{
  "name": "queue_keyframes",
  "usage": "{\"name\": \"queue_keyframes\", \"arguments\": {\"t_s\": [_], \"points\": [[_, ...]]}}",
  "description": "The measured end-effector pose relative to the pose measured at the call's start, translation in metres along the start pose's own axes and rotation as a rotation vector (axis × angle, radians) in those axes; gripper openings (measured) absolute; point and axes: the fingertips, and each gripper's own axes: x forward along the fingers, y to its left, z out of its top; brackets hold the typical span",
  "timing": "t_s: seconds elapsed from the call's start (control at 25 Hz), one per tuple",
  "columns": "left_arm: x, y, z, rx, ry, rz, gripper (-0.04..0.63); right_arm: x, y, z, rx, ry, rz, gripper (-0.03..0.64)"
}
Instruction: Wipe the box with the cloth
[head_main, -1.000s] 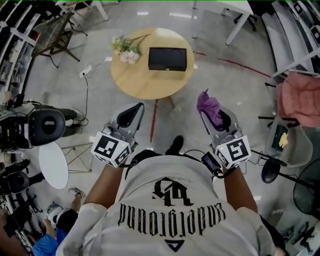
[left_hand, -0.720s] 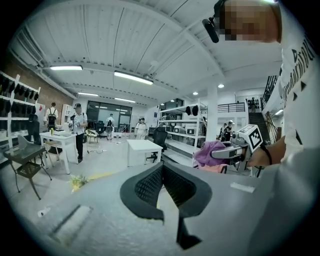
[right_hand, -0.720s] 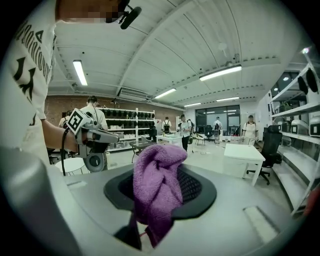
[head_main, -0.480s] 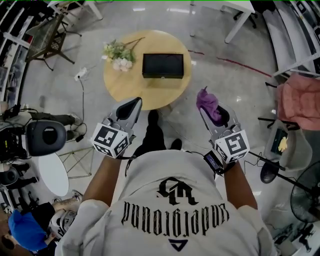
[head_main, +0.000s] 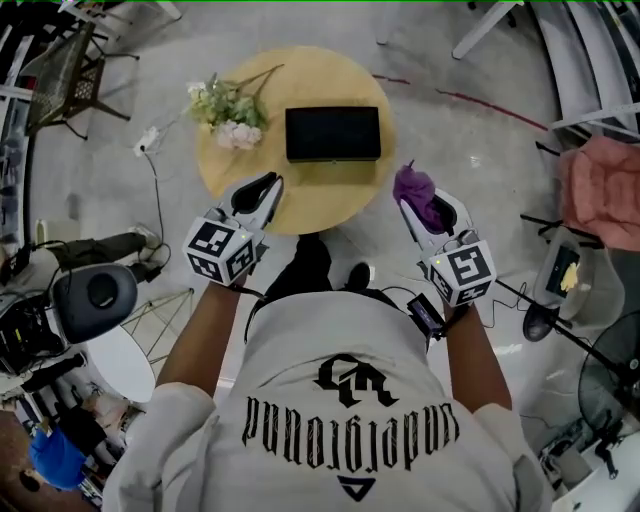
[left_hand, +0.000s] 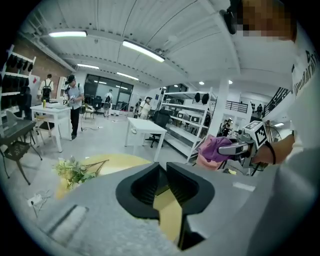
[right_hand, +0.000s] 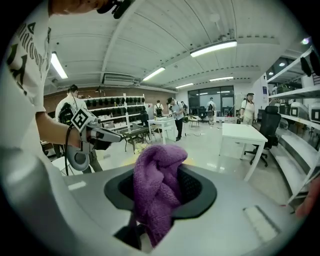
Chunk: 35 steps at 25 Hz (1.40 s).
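Observation:
A black flat box (head_main: 332, 134) lies on the round wooden table (head_main: 300, 195), next to a bunch of flowers (head_main: 228, 108). My right gripper (head_main: 408, 200) is shut on a bunched purple cloth (head_main: 418, 192), held off the table's near right edge; the cloth (right_hand: 157, 185) fills its jaws in the right gripper view. My left gripper (head_main: 268, 186) hovers over the table's near left edge. Its jaws (left_hand: 163, 172) have just been opening and stand a little apart, with nothing between them. The box is ahead of both grippers, touched by neither.
A small white round table (head_main: 118, 362) and black camera gear (head_main: 95, 295) stand at the left. A cable with a power strip (head_main: 150, 140) lies on the floor by the table. A pink cloth (head_main: 605, 190) hangs on a seat at right. White desk legs (head_main: 480, 25) stand beyond.
The person has stepped up to the table, so box and table are nearer. Both grippers moved forward and down to the table's near edge. The cloth stays in the right gripper.

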Motion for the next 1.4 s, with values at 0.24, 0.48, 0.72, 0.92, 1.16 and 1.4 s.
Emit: {"name": "queue_keyframes", "arguments": {"t_s": [0.24,0.48,0.72,0.92,1.16,1.4], "points": [[0.04,0.056,-0.03,-0.026,0.108,-0.037,0.109,0.061,-0.011,-0.025,0.032,0.086,-0.029,0.141],[0.1,0.108,-0.074,-0.114,0.241,-0.064,0.157,0.127,-0.039,-0.063,0.051,0.17,-0.038,0.141],[0.143,0.156,-0.111,-0.23,0.32,-0.079,0.195,0.184,-0.061,-0.113,0.071,0.284,-0.072,0.141],[0.172,0.171,-0.133,-0.299,0.372,-0.095,0.207,0.21,-0.075,-0.141,0.096,0.341,-0.108,0.141],[0.193,0.155,-0.152,-0.407,0.384,-0.134,0.202,0.206,-0.082,-0.16,0.119,0.352,-0.131,0.13],[0.194,0.166,-0.152,-0.414,0.365,-0.172,0.133,0.241,-0.052,-0.152,0.151,0.357,-0.127,0.124]]}}
